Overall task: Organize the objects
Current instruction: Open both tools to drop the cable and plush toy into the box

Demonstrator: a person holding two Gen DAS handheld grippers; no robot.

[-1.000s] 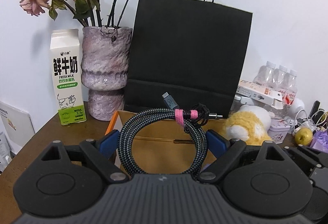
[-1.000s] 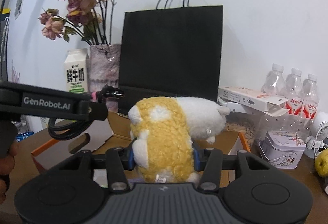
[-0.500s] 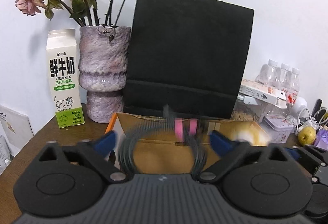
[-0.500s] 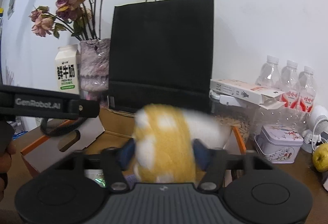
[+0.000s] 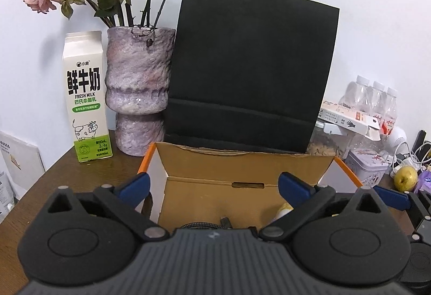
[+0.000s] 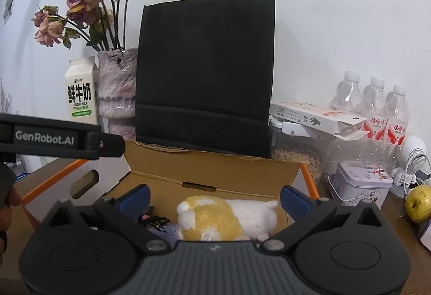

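Inside the cardboard box on the bench lie the plush toy and coiled cable: both stowed. Left hand-held gripper and right hand-held gripper, jaws just opened wide, hold nothing; bench clutter remains unsorted.

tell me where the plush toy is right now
In the right wrist view the plush toy lies inside the cardboard box, below the open right gripper, with the coiled cable to its left.

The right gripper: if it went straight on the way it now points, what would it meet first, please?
Probably the plush toy lying in the cardboard box; the right gripper stands open above it, though depth is unclear.
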